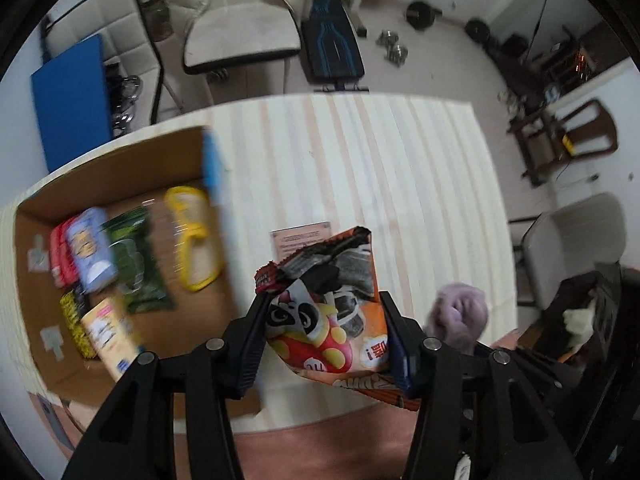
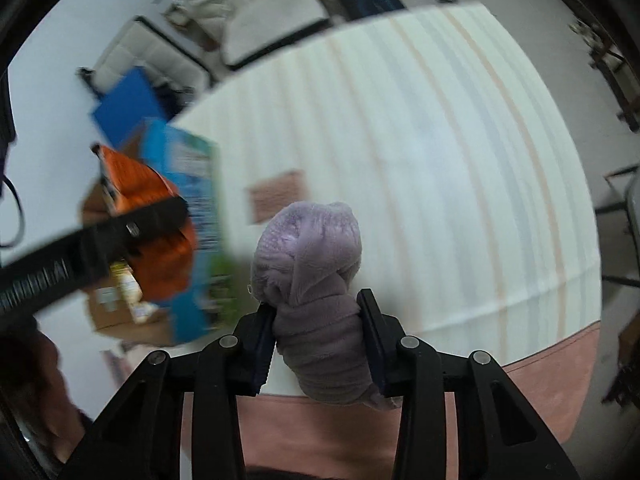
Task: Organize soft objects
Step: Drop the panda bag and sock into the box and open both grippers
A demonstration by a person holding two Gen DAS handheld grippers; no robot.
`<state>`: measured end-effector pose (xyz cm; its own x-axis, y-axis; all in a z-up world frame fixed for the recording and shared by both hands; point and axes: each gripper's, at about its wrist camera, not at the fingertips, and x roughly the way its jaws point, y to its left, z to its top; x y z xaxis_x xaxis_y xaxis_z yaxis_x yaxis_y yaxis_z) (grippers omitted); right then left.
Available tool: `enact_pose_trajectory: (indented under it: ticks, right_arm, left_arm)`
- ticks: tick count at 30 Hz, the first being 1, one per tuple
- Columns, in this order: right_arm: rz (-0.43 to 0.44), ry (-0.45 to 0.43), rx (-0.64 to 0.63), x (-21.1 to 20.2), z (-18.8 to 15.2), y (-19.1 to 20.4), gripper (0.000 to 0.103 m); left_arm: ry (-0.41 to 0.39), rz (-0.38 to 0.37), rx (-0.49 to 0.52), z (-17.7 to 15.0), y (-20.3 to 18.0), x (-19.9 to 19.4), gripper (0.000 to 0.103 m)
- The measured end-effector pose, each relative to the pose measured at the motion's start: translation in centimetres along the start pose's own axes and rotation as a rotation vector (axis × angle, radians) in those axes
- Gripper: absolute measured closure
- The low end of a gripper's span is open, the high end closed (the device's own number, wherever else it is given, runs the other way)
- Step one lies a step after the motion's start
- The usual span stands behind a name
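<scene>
While the left gripper (image 1: pixel 324 316) clamps an orange snack bag (image 1: pixel 332 312) between its jaws, the bag hangs above the table (image 1: pixel 400 168), just right of the box (image 1: pixel 120 160). Box is open cardboard, sitting on the table's left part; inside it lie a yellow pack (image 1: pixel 194 236), a green pack (image 1: pixel 140 256), a blue-white pack (image 1: pixel 92 250), a red pack (image 1: pixel 60 256) and a pale yellow pack (image 1: pixel 110 332) (all motion-blurred, labels unreadable). Right gripper (image 2: pixel 320 312) has its jaws closed on a rolled lilac cloth (image 2: pixel 316 264), held over the table's near edge, right of the box. A small pink card (image 1: pixel 300 236) lies flat on the table, right of the box, past the bag.
</scene>
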<state>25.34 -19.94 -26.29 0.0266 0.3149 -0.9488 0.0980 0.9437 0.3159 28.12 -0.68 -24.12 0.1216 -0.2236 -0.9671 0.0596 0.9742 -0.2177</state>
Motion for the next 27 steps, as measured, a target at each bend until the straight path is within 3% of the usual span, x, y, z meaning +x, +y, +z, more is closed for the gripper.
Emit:
enact_pose_trajectory:
  ticks: [5,7,11,18,27]
  right_arm:
    - [0.091,0.002,-0.098,-1.5,-1.3,8.4,0.062]
    - [0.115,0.017,-0.126,-0.8,-3.0,11.6,0.062]
    - [0.134,0.064,-0.140,1.5,-2.1,15.7,0.062]
    - [0.115,0.147,-0.066,6.8,-1.7,19.1,0.062]
    - [-0.036,0.173,-0.050,12.9,-0.8,19.2,0.061]
  left_arm:
    - [-0.031,0.005,-0.097,-2.3,7.0,-4.2,0.054]
    - [-0.021,0.021,-0.145,-3.0,10.2,-4.4,0.054]
    - [0.027,0.001,-0.256,-4.6,15.1,-3.1,0.054]
    - [0.142,-0.094,-0.361,-4.5,19.2,1.3,0.054]
    - [0.250,-0.149,-0.348,-3.3,19.9,5.5,0.052]
